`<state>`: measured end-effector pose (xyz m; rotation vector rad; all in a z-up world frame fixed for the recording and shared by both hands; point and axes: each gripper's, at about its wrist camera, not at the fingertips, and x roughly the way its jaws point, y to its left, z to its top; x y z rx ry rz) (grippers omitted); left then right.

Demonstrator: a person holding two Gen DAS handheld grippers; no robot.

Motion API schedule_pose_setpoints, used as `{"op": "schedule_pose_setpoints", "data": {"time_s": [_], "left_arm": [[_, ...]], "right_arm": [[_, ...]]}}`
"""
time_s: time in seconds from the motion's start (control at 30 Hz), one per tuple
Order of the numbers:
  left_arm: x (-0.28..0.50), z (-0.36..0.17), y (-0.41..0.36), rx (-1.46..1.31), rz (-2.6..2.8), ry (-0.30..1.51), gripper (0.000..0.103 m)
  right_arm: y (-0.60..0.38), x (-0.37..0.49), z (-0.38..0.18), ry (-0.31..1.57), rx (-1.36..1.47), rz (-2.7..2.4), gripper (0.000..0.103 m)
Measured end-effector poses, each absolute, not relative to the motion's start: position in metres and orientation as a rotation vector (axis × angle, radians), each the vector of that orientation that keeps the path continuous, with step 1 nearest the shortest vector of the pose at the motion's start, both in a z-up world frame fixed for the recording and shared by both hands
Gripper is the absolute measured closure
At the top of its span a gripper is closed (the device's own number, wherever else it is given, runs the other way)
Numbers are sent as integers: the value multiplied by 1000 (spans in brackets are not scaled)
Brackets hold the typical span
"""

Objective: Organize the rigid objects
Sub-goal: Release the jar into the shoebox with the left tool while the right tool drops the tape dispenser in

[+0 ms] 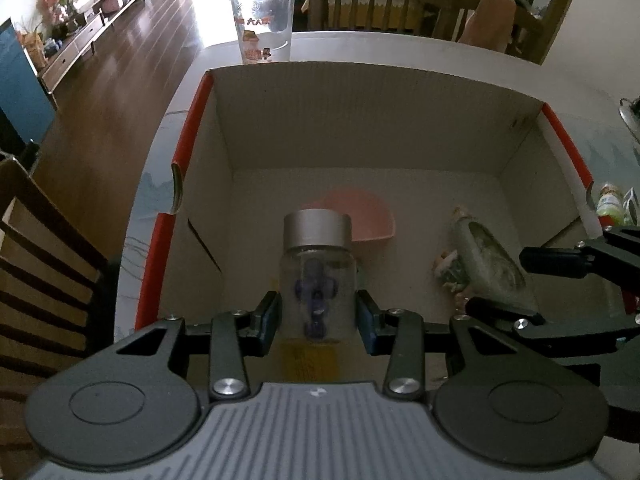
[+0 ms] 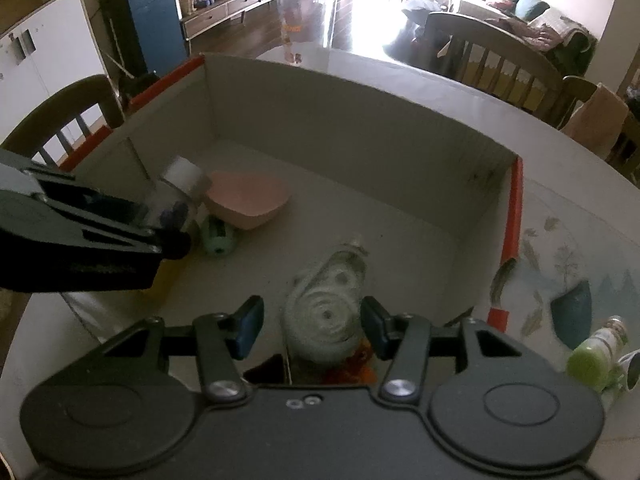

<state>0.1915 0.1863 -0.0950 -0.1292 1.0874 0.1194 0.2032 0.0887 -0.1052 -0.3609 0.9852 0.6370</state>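
My left gripper [image 1: 318, 318] is shut on a clear jar [image 1: 318, 272] with a silver lid and purple pieces inside, held tilted over the open cardboard box [image 1: 360, 120] with red edges. The right wrist view shows that jar [image 2: 180, 188] at the box's left side, in the left gripper [image 2: 170, 224]. My right gripper [image 2: 313, 326] is open around a flat glass bottle [image 2: 328, 312] with a white spiral, which lies on the box floor. Its left pad stands clear of the glass and its right pad is at the bottle's edge. A pink bowl [image 2: 248, 200] and a small green object [image 2: 216, 236] lie in the box.
A tall drinking glass [image 1: 262, 12] stands on the white table [image 1: 400, 48] behind the box. To the right of the box are a green-capped bottle [image 2: 596, 356] and a dark teal object [image 2: 572, 312]. Wooden chairs [image 2: 496, 60] ring the table.
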Motion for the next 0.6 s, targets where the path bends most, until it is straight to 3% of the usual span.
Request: {"op": "schedule_pose_setpoints", "data": {"time_s": [0.27, 0.37, 0.6], "left_arm": [[183, -95, 185, -133, 122, 1076, 62], [180, -94, 185, -137, 121, 1069, 52], [170, -83, 180, -129, 116, 1036, 51]], "right_arm": [[80, 198, -92, 950, -329, 639, 41], [75, 195, -87, 939, -314, 643, 40], [67, 183, -72, 904, -287, 660, 40]]}}
